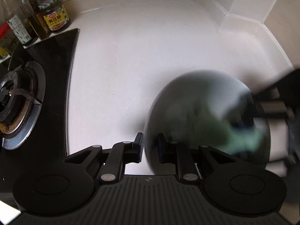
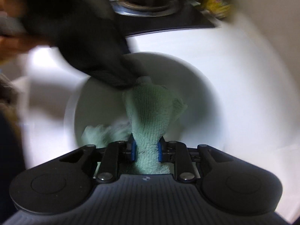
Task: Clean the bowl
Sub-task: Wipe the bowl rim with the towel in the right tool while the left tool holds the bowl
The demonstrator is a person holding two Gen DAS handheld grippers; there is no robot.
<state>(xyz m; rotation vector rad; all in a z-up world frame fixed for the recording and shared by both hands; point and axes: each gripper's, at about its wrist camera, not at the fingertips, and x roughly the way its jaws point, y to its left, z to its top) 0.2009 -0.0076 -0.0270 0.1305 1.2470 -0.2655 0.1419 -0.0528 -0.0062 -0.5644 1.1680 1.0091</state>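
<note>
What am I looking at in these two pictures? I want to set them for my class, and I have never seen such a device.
No robot: a person holds a two-fingered grabbing tool in each hand, each carrying a camera looking along its fingers. In the left tool's view, the left gripper clamps the rim of a bowl on a white counter, beside a gas burner and sauce bottles. In the right tool's view, the right gripper pinches a pale green cloth down inside the bowl, apparently wiping it. Blur suggests quick movement.
</note>
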